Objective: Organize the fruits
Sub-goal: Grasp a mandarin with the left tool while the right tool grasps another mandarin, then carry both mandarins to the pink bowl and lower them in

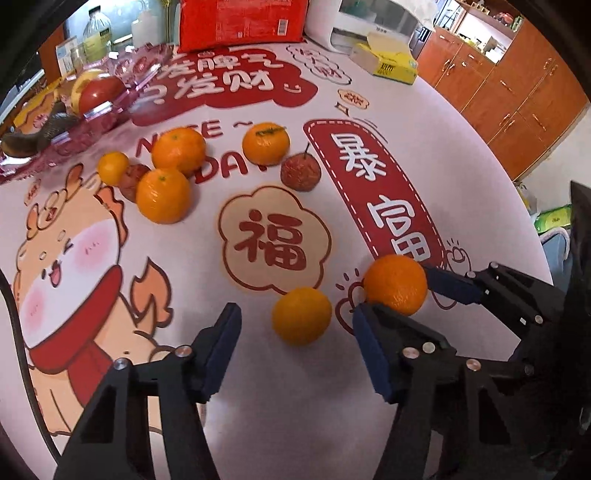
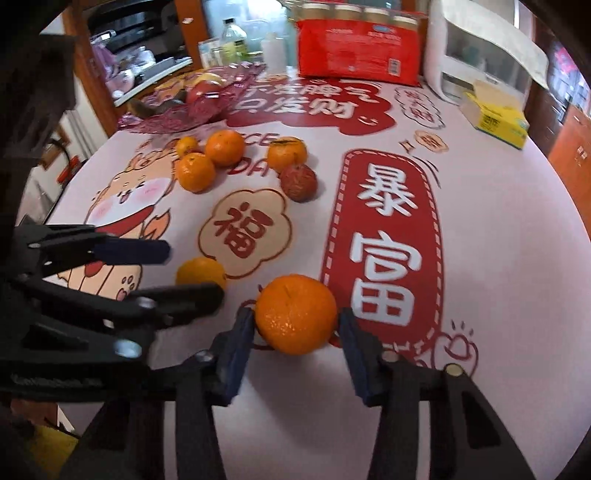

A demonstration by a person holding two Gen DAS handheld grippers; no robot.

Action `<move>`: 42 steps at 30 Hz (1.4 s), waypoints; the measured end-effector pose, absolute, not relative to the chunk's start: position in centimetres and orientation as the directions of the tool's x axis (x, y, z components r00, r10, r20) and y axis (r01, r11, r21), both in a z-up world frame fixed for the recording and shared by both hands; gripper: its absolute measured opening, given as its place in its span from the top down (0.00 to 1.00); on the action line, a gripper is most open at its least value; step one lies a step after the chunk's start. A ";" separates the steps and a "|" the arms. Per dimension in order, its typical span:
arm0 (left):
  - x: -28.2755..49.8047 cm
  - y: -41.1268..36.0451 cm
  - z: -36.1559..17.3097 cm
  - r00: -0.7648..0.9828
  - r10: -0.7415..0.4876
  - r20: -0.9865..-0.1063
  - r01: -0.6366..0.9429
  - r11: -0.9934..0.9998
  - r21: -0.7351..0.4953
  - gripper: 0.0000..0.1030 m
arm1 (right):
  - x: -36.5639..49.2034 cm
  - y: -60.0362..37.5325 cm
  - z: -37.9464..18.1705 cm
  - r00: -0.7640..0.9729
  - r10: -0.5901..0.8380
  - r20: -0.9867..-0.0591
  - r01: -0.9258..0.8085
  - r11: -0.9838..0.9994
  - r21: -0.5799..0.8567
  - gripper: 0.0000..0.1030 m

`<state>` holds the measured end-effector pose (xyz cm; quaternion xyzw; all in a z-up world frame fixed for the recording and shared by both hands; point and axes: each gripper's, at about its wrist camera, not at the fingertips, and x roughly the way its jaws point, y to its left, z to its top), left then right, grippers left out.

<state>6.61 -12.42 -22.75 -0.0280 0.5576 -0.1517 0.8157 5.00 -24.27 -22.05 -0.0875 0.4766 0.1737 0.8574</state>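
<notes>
Two mandarins lie near the front of the printed tablecloth. My left gripper point(image 1: 296, 309) is open around the smaller mandarin point(image 1: 302, 315), with a gap on each side between its blue pads and the fruit. My right gripper point(image 2: 294, 314) is shut on the larger mandarin point(image 2: 297, 314), which rests on the cloth with both pads against its sides. In the left wrist view that larger mandarin point(image 1: 396, 283) sits at the right, one right-gripper finger point(image 1: 454, 286) touching it. In the right wrist view the left gripper point(image 2: 177, 271) reaches in from the left around the smaller mandarin point(image 2: 201, 271).
Further back lie several mandarins point(image 1: 164, 195) and two wrinkled red fruits point(image 1: 300, 171). A pink faceted tray point(image 1: 92, 125) at the back left holds an apple and other fruit. A red bag point(image 1: 242, 22), a yellow tissue box point(image 1: 386, 59), bottles and a white appliance stand along the back.
</notes>
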 end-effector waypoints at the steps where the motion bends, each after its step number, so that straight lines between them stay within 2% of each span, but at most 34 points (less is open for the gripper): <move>1: 6.7 -12.5 -22.9 0.325 -0.285 -0.902 0.214 0.951 -0.223 0.47 | 4.9 -24.2 -22.1 0.493 0.213 -0.844 -0.391 0.920 0.004 0.56; 4: 6.9 -12.6 -23.3 0.305 -0.302 -0.903 0.206 0.947 -0.247 0.60 | 4.9 -24.2 -22.0 0.500 0.216 -0.839 -0.406 0.914 -0.006 0.57; 7: 7.1 -12.7 -23.5 0.298 -0.309 -0.903 0.197 0.946 -0.259 0.68 | 5.0 -25.0 -21.9 0.513 0.196 -0.836 -0.392 0.920 -0.025 0.57; 16: 7.0 -12.7 -23.5 0.305 -0.302 -0.903 0.194 0.948 -0.251 0.70 | 5.4 -27.0 -21.8 0.515 0.170 -0.840 -0.329 0.944 -0.011 0.58; 23: 6.1 -12.4 -21.2 0.365 -0.263 -0.893 0.226 0.956 -0.189 0.70 | 4.5 -26.1 -20.4 0.535 0.171 -0.827 -0.329 0.944 -0.018 0.58; 32: 4.7 -8.1 -13.7 0.503 -0.186 -0.844 0.245 0.967 -0.068 0.70 | 3.3 -23.7 -15.3 0.585 0.219 -0.781 -0.313 0.949 0.032 0.58; 42: 5.6 2.0 -1.3 0.676 -0.017 -0.737 0.150 0.982 0.115 0.70 | 3.6 -17.5 -3.8 0.700 0.292 -0.652 -0.323 0.943 0.075 0.58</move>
